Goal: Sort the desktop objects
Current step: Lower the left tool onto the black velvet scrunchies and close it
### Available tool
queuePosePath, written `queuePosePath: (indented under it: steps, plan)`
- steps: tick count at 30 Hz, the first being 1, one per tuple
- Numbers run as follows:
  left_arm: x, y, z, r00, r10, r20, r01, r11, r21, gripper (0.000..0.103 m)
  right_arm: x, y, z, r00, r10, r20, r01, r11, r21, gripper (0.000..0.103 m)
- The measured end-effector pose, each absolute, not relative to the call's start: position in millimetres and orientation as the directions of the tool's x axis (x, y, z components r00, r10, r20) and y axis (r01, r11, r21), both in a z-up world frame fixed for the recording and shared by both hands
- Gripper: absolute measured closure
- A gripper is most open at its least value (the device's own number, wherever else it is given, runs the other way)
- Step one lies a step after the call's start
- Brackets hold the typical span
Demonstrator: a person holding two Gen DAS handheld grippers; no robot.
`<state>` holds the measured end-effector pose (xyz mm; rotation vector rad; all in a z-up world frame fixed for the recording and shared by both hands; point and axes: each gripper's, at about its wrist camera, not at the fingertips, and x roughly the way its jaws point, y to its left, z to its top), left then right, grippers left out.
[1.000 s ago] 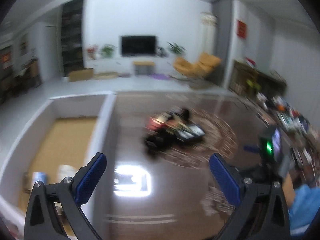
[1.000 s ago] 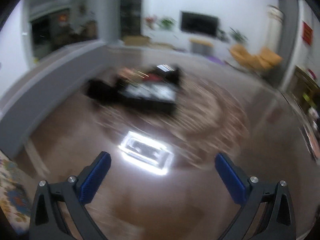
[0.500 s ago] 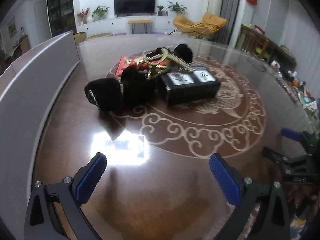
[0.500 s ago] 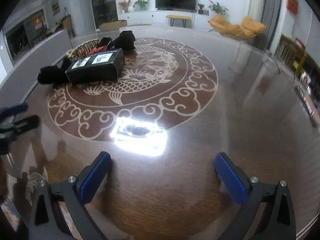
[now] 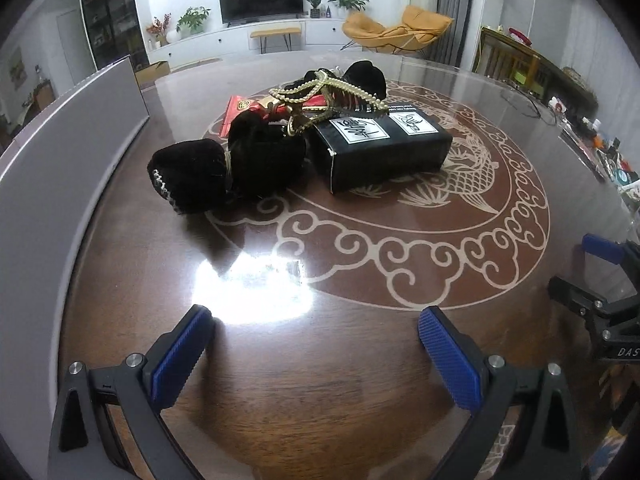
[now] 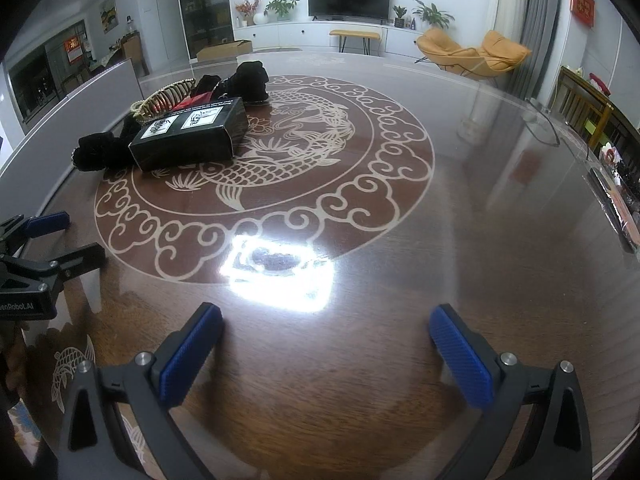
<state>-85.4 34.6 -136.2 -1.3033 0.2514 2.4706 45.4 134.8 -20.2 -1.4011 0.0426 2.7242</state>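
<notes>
Black box [image 5: 380, 144] mid-table, both claws [image 5: 316, 344] [image 6: 326, 340] spread empty, bare tabletop [image 6: 460, 208] between

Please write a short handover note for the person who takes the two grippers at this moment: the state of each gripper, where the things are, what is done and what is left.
Left gripper: open, empty, low over the table.
Right gripper: open, empty, also over bare table.
Things: all in one heap on the far left part of the table's round pattern. The black box lies flat, with the black fluffy items against its left side. The gold pearl hair claw rests on top of the heap, with a red packet under it at the back.
Done: nothing looks sorted yet.
Left: everything; the hair claw on top is probably the easiest first pick.
</notes>
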Motion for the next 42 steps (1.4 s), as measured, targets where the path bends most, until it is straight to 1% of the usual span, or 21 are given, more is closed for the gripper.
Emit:
queuePosePath:
  steps: [30, 33, 35, 36, 37, 39, 40, 42]
  plan:
    - [-82.8, 31.6, -137.0, -0.525, 0.208, -0.825, -0.363, -0.932, -0.005, 0.000, 45.1, 134.8, -20.5, -0.579, 0.058, -0.813, -0.084, -0.996, -0.011, 0.000]
    - [-84.6, 18.2, -128.8, -0.534, 0.277, -0.799, -0.379, -0.923, -0.067, 0.000, 45.0, 134.8, -20.6, -0.579, 0.058, -0.813, -0.084, -0.996, -0.011, 0.000]
    - [-90.7, 7.5, -117.3, -0.586, 0.235, -0.776, -0.341, -0.940, -0.028, 0.000, 45.0, 134.8, -20.6, -0.579, 0.058, -0.813, -0.084, -0.996, -0.011, 0.000]
    - [-97.4, 1.0, -111.0, -0.601, 0.225, -0.767, -0.322, -0.946, -0.025, 0.000, 45.0, 134.8, -20.6, -0.579, 0.058, -0.813, -0.084, -0.996, -0.011, 0.000]
    - [-109.5, -6.6, -104.2, -0.595, 0.243, -0.766, -0.315, -0.947, -0.056, 0.000, 45.0, 135.0, -20.6, -0.579, 0.058, -0.813, -0.084, -0.996, -0.011, 0.000]
    - [-130.3, -10.6, -101.4, -0.553, 0.260, -0.792, -0.331, -0.940, -0.077, 0.000, 45.0, 134.8, -20.6, -0.579, 0.058, -0.813, -0.084, -0.996, -0.011, 0.000]
    - [-138.8, -9.1, -102.8, -0.532, 0.252, -0.808, -0.347, -0.936, -0.062, 0.000, 45.1, 134.9, -20.6, -0.579, 0.058, -0.813, -0.084, -0.996, -0.011, 0.000]
    - [-155.4, -0.9, -107.6, -0.509, 0.214, -0.834, -0.395, -0.919, 0.005, 0.000, 45.0, 134.7, -20.6, -0.579, 0.058, -0.813, -0.084, -0.996, -0.011, 0.000]
